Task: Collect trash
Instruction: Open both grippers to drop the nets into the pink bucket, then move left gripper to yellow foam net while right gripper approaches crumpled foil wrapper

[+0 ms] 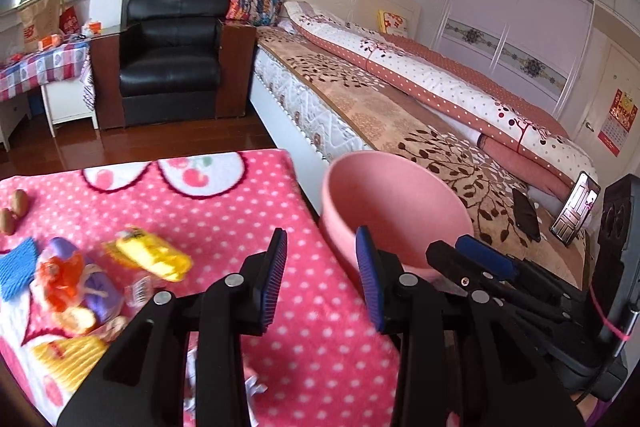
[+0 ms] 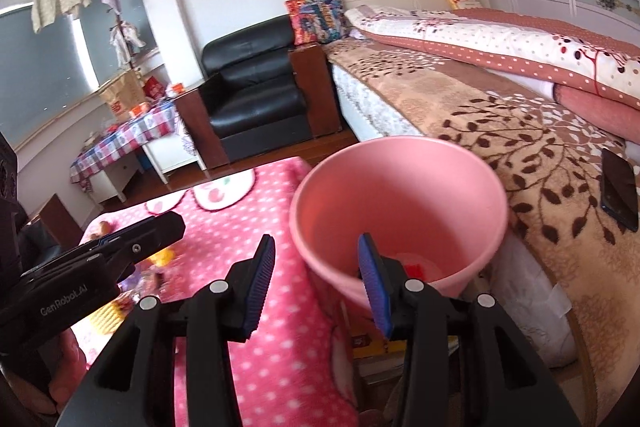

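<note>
- The left gripper [image 1: 322,275] is hovering over a pink polka-dot blanket [image 1: 240,211], its blue-padded jaws standing wide apart and holding nothing.
- The right gripper [image 2: 316,281] is also gaping wide and gripping nothing; its right finger [image 2: 374,283] is showing in front of the near rim of the pink bucket, though whether it is touching the rim cannot be told.
- The pink bucket [image 2: 400,195] is sitting at about 1 o'clock from the right gripper, between the blanket's edge and the bed [image 2: 520,131]. Something red [image 2: 416,269] is lying at its bottom, too blurred to identify.
- In the left wrist view, the same bucket [image 1: 392,211] is standing at 1 o'clock from the left gripper, with the right gripper [image 1: 472,259] reaching in at 3 o'clock.
- A yellow wrapper [image 1: 154,259] is lying on the blanket at 9 o'clock from the left gripper, blurred.
- A doll with orange hair [image 1: 68,283] is lying just beside the wrapper, farther toward 9 o'clock.
- Crumpled white paper [image 1: 252,387] is peeking out beneath the left gripper at 6 o'clock.
- A dark phone [image 2: 620,187] is resting on the bed at 2 o'clock from the right gripper.
- A black armchair [image 1: 172,51] is standing at 11 o'clock, against the far wall.
</note>
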The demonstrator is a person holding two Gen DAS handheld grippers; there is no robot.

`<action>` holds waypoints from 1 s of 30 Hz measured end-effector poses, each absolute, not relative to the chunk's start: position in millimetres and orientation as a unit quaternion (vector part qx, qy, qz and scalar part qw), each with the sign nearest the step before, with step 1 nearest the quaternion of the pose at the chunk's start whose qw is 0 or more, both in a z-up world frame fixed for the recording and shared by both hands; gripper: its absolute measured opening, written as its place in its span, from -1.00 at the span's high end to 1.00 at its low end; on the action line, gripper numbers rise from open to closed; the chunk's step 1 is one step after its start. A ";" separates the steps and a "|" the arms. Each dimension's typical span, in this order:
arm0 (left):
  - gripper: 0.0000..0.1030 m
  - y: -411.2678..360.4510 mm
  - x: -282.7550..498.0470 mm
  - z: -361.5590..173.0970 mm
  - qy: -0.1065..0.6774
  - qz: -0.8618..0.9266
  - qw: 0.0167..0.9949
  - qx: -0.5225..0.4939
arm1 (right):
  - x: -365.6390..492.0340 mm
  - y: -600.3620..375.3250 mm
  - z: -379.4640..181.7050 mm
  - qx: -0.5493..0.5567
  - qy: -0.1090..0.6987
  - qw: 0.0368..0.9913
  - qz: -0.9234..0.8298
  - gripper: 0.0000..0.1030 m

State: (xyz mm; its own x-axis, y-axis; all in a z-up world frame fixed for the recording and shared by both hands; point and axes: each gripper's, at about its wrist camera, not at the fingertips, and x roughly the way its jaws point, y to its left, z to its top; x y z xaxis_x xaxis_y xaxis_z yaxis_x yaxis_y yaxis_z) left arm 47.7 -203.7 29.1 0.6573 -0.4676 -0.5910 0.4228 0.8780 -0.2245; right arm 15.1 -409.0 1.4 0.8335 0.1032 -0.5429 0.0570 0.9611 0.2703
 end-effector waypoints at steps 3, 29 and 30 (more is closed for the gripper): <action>0.30 -187.1 36.3 33.3 0.325 -0.235 0.916 -0.027 | 9.1 -386.5 4.8 0.125 0.289 0.949 0.034 0.17; 0.30 -7.7 1.4 -11.7 0.370 -0.118 0.921 -0.027 | 4.4 -295.3 -16.5 0.085 0.350 0.921 0.147 0.14; 0.30 -6.5 3.0 -14.8 0.372 -0.118 0.920 -0.025 | 6.0 -294.3 -18.1 0.085 0.353 0.920 0.148 0.14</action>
State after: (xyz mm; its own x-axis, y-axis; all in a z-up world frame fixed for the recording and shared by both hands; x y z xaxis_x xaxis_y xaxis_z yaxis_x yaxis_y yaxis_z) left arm 3.0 -6.5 -14.8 0.6947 -0.2364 -0.6794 0.1985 0.9708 -0.1349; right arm 6.0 -294.3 -18.1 0.7066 0.3325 -0.6247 -0.2128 0.9417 0.2605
